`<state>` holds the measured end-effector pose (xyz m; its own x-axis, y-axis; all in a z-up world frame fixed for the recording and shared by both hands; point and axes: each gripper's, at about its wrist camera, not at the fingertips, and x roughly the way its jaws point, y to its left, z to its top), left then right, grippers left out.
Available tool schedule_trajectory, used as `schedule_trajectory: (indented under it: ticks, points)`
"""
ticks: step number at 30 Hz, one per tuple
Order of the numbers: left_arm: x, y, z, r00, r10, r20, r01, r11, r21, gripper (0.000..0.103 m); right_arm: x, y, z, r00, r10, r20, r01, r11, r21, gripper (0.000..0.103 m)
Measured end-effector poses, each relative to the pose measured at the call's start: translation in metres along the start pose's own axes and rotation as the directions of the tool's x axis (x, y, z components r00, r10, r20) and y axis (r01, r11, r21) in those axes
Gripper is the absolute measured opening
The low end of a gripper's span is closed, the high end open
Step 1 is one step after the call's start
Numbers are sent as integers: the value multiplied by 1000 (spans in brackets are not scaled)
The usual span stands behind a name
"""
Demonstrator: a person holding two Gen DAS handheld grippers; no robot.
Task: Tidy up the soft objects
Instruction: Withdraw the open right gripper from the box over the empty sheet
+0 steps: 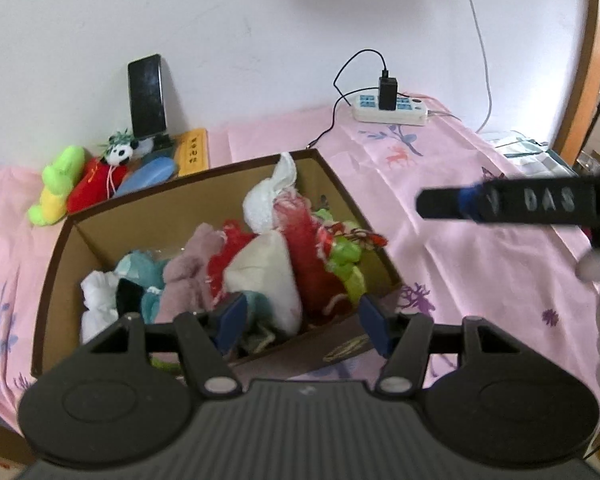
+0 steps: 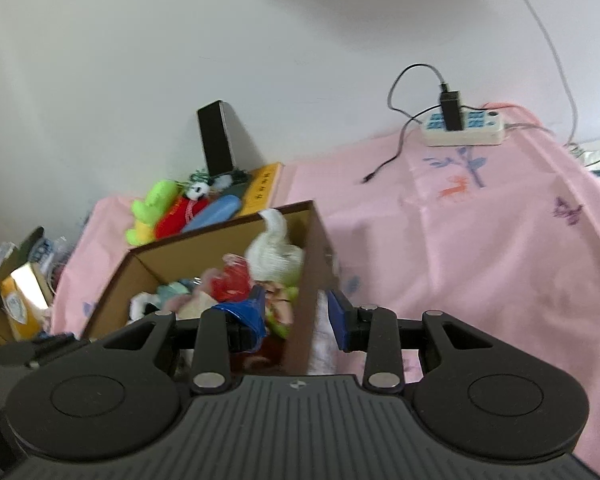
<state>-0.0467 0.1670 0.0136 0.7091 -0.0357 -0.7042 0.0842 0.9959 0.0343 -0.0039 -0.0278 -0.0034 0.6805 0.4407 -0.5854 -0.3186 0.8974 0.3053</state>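
Soft toys (image 1: 268, 264) are piled in the open brown cardboard box (image 1: 172, 208) on the pink printed cloth (image 1: 480, 272): white, red, green, teal and mauve plush, jumbled.

More toys lie outside, just behind the box by the wall:
- green-yellow plush (image 1: 56, 188)
- red plush (image 1: 96, 184)
- small panda (image 1: 120, 152)
- blue soft piece (image 1: 152, 174)

The left gripper (image 1: 302, 324) hangs over the near edge of the box. Its blue pads are wide apart and nothing is pinched; the white toy only shows between them, lower down in the box.

The right gripper (image 2: 297, 316) has its pads apart at a narrower gap. We see the box's right wall through the gap and nothing is gripped. In the left wrist view its finger (image 1: 500, 204) is to the right of the box, above the cloth, blurred.

Writing:
- We read "DAS" in pale letters on that finger; the rest is smeared.
- The yellow slab (image 1: 194, 152) behind the toys has dark characters, too small to read.
- The gold mark (image 1: 348, 350) on the box front is unreadable.

A dark phone (image 1: 146, 96) leans on the wall. The white power strip (image 1: 392, 110) has a black charger (image 1: 387, 94) plugged in.
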Motion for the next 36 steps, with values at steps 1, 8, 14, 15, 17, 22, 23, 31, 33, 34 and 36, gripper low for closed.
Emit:
schedule_trajectory:
  ticks: [1, 8, 14, 15, 17, 22, 23, 31, 33, 34, 36]
  points:
    - [0, -5, 2, 1000, 4, -3, -4, 1000, -7, 62, -3, -4, -1, 1000, -12, -4, 12, 1000, -5, 17]
    - [5, -44, 7, 998, 44, -43, -44, 999, -3, 63, -22, -30, -9, 995, -96, -22, 95, 995, -34, 18]
    - [17, -76, 8, 994, 59, -87, -58, 998, 17, 65, -37, -56, -14, 986, -165, -39, 164, 986, -22, 18]
    - [18, -81, 8, 994, 60, -91, -59, 998, 18, 65, -40, -59, -15, 984, -175, -41, 175, 984, -20, 18]
    - [21, -90, 8, 993, 58, -98, -56, 998, 21, 65, -45, -67, -17, 980, -195, -44, 194, 981, -17, 18]
    - [28, -112, 8, 992, 46, -116, -41, 998, 42, 66, -53, -81, -23, 969, -241, -58, 239, 971, -29, 18]
    - [29, -117, 8, 992, 40, -119, -35, 998, 48, 66, -54, -83, -23, 967, -248, -59, 247, 969, -32, 18]
    - [36, -137, 9, 990, 23, -139, -15, 998, 60, 67, -61, -95, -27, 962, -264, -76, 263, 965, -24, 19]
    - [35, -136, 10, 990, 35, -135, -29, 998, 47, 67, -60, -92, -26, 966, -248, -79, 247, 969, -28, 19]
    - [34, -133, 11, 990, 50, -131, -45, 998, 38, 68, -59, -89, -25, 968, -237, -80, 235, 971, -33, 19]
    - [29, -125, 11, 990, 80, -117, -79, 997, 13, 68, -56, -83, -24, 973, -215, -79, 212, 976, -46, 19]
